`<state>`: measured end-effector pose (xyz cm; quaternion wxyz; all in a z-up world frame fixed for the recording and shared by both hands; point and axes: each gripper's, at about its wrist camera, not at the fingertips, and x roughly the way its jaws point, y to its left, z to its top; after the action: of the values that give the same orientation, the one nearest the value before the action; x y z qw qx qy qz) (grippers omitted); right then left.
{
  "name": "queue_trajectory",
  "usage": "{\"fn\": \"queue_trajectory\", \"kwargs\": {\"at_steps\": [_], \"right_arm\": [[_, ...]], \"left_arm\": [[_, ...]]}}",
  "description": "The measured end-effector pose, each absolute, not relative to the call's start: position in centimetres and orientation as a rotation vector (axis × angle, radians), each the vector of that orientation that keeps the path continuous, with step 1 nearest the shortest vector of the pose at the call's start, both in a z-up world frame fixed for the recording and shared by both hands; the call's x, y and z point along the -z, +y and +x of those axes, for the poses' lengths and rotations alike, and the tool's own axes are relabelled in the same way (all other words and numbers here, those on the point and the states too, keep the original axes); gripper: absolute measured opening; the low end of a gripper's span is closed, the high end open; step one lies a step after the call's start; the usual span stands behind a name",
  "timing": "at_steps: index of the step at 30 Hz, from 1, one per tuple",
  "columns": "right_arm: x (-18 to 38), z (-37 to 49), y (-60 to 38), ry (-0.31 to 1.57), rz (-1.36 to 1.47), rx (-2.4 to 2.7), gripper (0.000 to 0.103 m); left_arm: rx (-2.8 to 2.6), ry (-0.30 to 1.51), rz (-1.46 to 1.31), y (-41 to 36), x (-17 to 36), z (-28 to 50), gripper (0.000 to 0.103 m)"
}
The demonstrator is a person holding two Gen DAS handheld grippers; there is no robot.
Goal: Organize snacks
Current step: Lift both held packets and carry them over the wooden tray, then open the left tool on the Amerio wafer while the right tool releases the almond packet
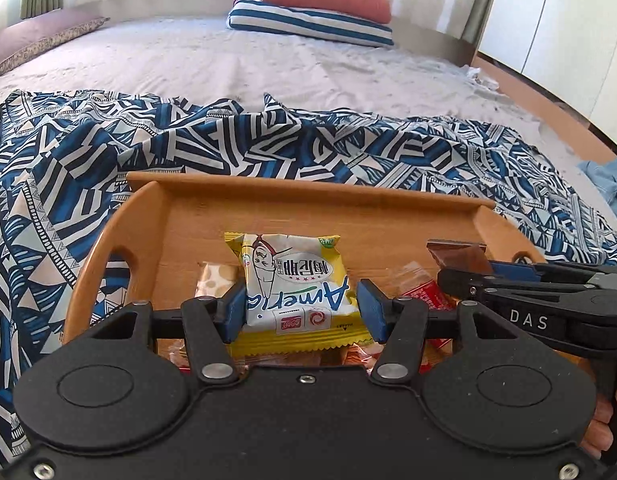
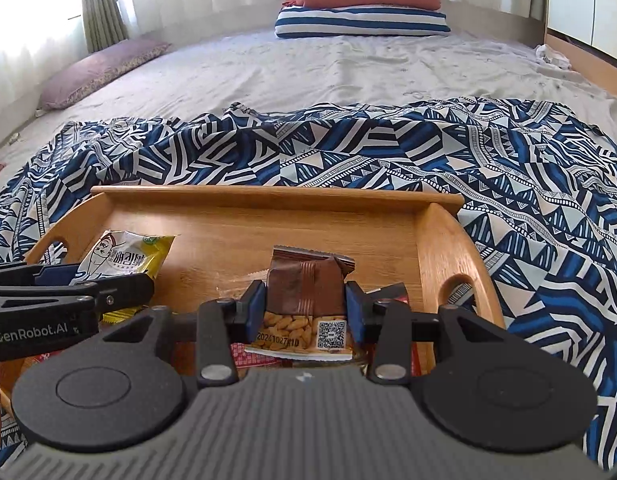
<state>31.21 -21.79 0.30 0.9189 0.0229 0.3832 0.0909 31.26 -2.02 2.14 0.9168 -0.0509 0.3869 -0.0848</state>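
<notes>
Big wooden tray (image 1: 292, 194) sits past both jaws. Left gripper (image 1: 302, 308) is clamped on a yellow snack pack (image 1: 296, 280), upright, long axis pointing away. Right gripper (image 2: 305, 308) pinches a brown nut packet (image 2: 306, 284), also upright between its pads.

You had a smooth, matt honey-coloured wooden tray (image 2: 444, 240) on crumpled blue-and-white patterned cloth (image 2: 508, 168). The yellow snack packet (image 1: 296, 280) and brown nut packet (image 2: 304, 284) were glossy plastic film. Your black gripper bodies looked matt plastic with shiny metal rivets.
</notes>
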Motion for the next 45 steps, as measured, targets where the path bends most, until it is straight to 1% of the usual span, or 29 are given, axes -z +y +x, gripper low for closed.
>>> {"fn": "queue_trajectory", "kwargs": {"at_steps": [23,25,26,28,30,31,32,35,37,39,45], "right_arm": [[0.3,31.4,-22.5,0.801,0.096,-0.174,0.048],[0.3,31.3,-22.6,0.799,0.106,-0.168,0.052],[0.3,31.1,-22.7,0.797,0.115,-0.158,0.052],[0.0,30.6,-23.0,0.78,0.134,-0.153,0.064],[-0.3,29.9,-23.4,0.76,0.143,-0.16,0.067],[-0.4,29.6,-23.5,0.752,0.144,-0.161,0.068],[-0.7,29.3,-23.6,0.744,0.144,-0.162,0.068],[-1.6,28.1,-24.0,0.716,0.147,-0.174,0.071],[-2.3,27.0,-24.2,0.694,0.152,-0.189,0.075],[-2.9,25.8,-24.4,0.676,0.16,-0.209,0.077],[-3.7,21.5,-23.7,0.637,0.099,-0.258,0.081]], "left_arm": [[0.152,0.817,-0.077,-2.3,-1.5,31.4,0.055],[0.15,0.819,-0.079,-2.2,-1.6,31.4,0.056],[0.148,0.821,-0.081,-2.1,-1.7,31.3,0.056],[0.145,0.819,-0.087,-1.9,-2.0,31.1,0.056],[0.156,0.809,-0.08,-1.8,-2.3,30.6,0.057],[0.157,0.8,-0.071,-1.8,-2.6,30.2,0.06],[0.156,0.788,-0.061,-1.8,-2.9,29.9,0.067],[0.161,0.746,-0.044,-1.5,-4.0,28.6,0.08],[0.174,0.733,-0.045,-1.2,-4.7,27.7,0.084],[0.181,0.723,-0.043,-1.0,-5.3,26.7,0.085],[0.212,0.679,0.011,-1.1,-6.6,22.7,0.089]]}}
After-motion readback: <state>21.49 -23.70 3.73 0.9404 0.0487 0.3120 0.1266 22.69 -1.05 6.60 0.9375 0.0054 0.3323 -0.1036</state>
